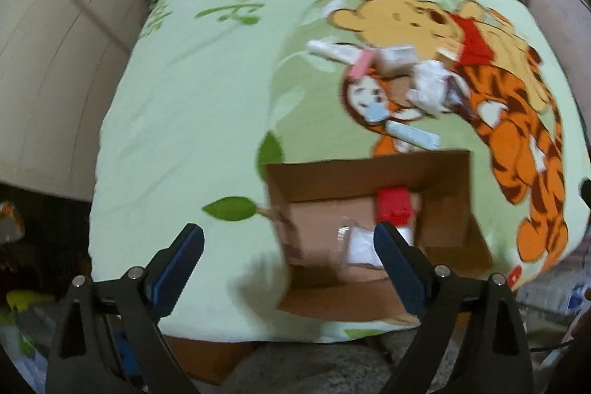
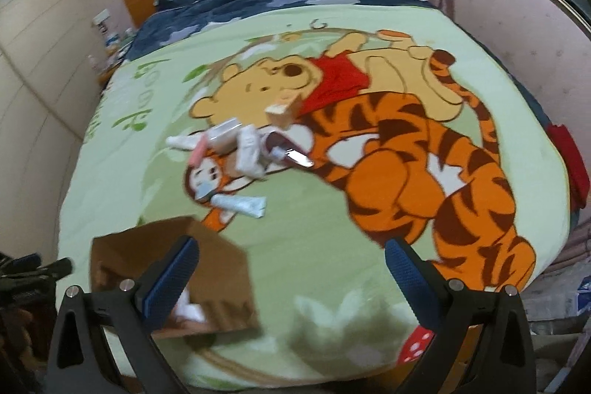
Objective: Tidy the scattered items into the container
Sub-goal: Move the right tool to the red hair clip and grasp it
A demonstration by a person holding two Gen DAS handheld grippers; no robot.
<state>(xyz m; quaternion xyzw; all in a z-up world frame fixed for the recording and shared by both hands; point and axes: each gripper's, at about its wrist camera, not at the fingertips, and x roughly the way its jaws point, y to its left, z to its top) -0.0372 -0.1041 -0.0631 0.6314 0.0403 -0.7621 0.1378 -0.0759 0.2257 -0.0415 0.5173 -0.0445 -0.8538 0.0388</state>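
In the left wrist view, the left tongs [image 1: 290, 259] were spread wide with nothing between the blue pads. The open cardboard box [image 1: 436, 172] sat on the green cartoon blanket [image 1: 192, 98] of the bed, just ahead of the tongs and to their right, with the right finger overlapping its near interior. Inside the box lay a red item [image 1: 394, 205] toward the far wall and a clear packet with white contents [image 1: 356, 242] nearer, just beside the right finger. Beyond the box, farther up the blanket, the scattered items lay in a loose cluster: a pale blue tube [image 1: 413, 134] just past the far wall of the box, then a pink-and-white packet [image 1: 360, 65], white wrapped packs [image 1: 430, 84] and a white tube [image 1: 328, 50], all blurred.

In the right wrist view, the right tongs [image 2: 291, 263] were likewise wide open and held nothing. The cardboard box [image 2: 218, 257] stood at the near left, partly behind the left finger. The cluster lay well ahead and left of centre: the pale blue tube [image 2: 242, 203] nearest, white packs [image 2: 249, 150] behind it, a tan wooden block [image 2: 284, 109] farthest, and a dark red pouch [image 2: 286, 150] to the right.
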